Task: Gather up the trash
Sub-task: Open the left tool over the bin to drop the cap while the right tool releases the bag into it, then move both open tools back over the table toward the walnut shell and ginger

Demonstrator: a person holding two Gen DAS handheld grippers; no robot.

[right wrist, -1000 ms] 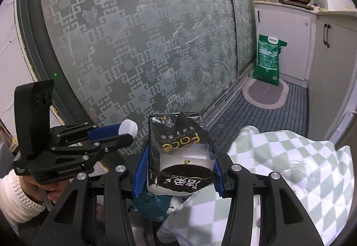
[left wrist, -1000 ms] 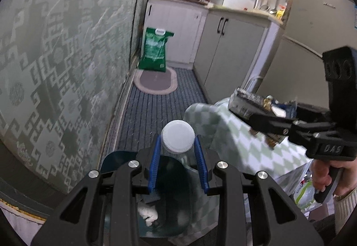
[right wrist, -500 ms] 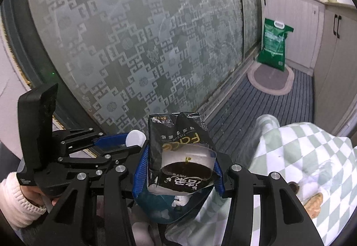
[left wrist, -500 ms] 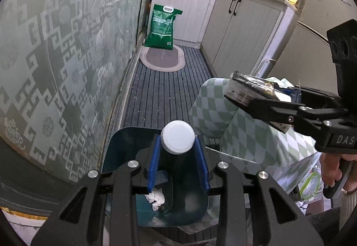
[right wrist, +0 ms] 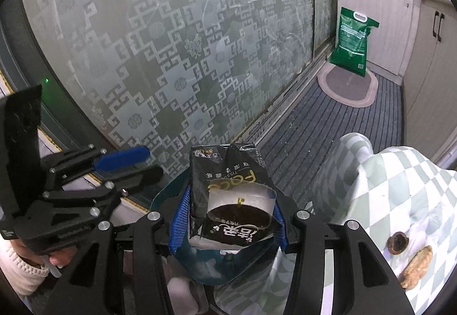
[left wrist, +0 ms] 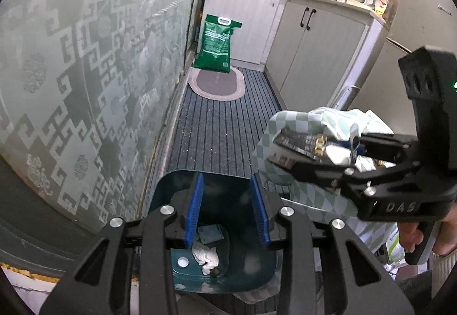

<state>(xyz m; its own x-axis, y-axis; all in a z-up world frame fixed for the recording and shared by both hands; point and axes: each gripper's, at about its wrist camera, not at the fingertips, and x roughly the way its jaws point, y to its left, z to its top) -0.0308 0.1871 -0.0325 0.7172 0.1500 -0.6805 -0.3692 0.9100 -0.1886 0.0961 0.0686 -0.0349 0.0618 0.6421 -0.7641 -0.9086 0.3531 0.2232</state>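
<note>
Black plastic frame on the left gripper [left wrist: 227,207], blue ribbed pads [left wrist: 194,207] lining its fingers, silver screw heads above the bin [left wrist: 251,269]. The right gripper [left wrist: 288,155] matches, white "DAS" lettering on its side, green light glowing. Bare fingers, white knit cuff [right wrist: 17,272].

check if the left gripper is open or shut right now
Open. In the left wrist view, the left gripper has its blue pads apart with nothing between them, above the teal bin.
</note>
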